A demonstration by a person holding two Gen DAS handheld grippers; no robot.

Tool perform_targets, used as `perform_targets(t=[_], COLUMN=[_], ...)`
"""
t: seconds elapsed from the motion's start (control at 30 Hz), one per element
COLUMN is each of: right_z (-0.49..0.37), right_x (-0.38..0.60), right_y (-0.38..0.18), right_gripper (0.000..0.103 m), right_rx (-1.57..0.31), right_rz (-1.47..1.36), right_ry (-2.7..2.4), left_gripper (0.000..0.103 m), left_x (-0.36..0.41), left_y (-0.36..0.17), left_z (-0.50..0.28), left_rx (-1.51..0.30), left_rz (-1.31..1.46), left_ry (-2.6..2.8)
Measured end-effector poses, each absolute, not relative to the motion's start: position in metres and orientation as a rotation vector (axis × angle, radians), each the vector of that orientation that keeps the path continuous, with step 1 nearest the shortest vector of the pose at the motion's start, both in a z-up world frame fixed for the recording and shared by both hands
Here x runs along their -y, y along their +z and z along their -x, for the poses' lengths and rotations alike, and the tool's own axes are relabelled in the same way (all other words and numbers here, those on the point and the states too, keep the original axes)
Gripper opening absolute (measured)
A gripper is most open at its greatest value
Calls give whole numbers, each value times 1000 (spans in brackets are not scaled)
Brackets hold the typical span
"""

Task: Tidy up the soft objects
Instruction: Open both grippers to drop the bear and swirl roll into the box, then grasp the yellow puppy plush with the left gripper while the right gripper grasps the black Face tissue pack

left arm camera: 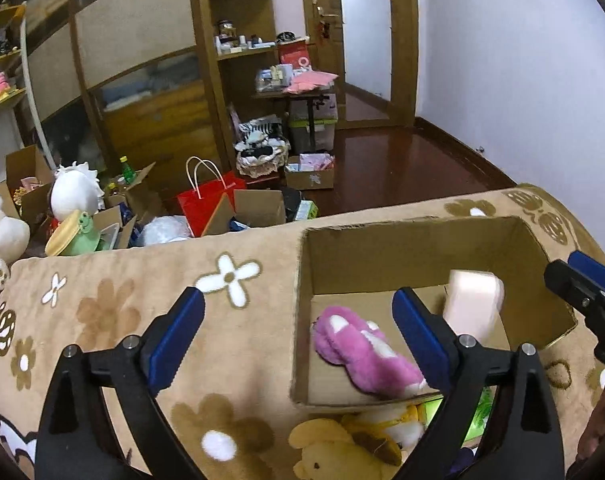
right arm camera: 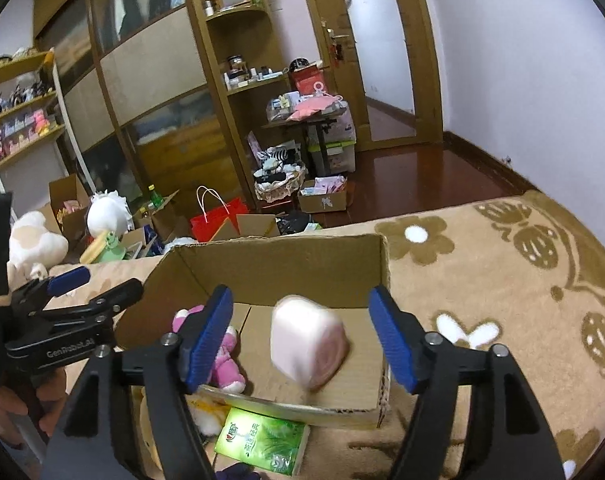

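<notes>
Two soft things are inside the open cardboard box [right arm camera: 286,264] that stands on a tan flowered blanket [right arm camera: 482,280]. A pink and white plush toy [left arm camera: 362,348], fluffy with white patches, lies in the box's left near corner, close against the near wall. A pale pink soft block [right arm camera: 308,346] with rounded corners is smeared by motion blur; it shows over the middle of the box floor in the right wrist view and toward the right half in the left wrist view. Whether it rests on the floor of the box or is in the air cannot be told.

The right gripper [right arm camera: 302,336] hangs over the box's near edge with its blue pads spread wide; the block sits between them in the picture but neither pad touches it. The left gripper [left arm camera: 298,336] is spread wide too, one finger over the blanket left of the box and the other over the box's near wall, with nothing pinched.

Just outside the near wall, on the blanket, lie a yellow plush toy [left arm camera: 334,452] and a green tissue pack [right arm camera: 262,440], the pack touching the wall's foot.
</notes>
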State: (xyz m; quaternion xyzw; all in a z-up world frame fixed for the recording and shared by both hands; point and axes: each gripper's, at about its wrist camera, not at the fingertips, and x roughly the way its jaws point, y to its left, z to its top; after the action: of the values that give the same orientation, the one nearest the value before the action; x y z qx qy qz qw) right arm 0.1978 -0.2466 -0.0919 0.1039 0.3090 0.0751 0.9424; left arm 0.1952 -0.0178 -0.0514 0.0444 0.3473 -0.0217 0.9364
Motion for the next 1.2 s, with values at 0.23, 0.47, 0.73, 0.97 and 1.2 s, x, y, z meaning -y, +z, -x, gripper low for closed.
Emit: perform_targets(t=[0.23,0.47,0.73,0.97,1.2], right_z=[-185,-162,-132,-110,-95], right_x=[259,257,254,246,243], right_y=[-82,-70,-67,-62,-71], right_gripper=[103,103,103,103,103], right_rx=[-619,-621,-679,-738,-807], right_rz=[-263,-244,-221,-141,-154], right_ry=[109,90,66,66,61], left_gripper=[99,100,100,100,100], left_x=[6,-7,-11,-13,-17], left_y=[-39,-30,-25,-19,-26], left_z=[-179,-155,-136,-121,-110], left_rx=[-724,-752,-814,-831,-893], left_rz=[-70,-45,-48,-92,-97], left_ry=[-48,-19,-17,25,19])
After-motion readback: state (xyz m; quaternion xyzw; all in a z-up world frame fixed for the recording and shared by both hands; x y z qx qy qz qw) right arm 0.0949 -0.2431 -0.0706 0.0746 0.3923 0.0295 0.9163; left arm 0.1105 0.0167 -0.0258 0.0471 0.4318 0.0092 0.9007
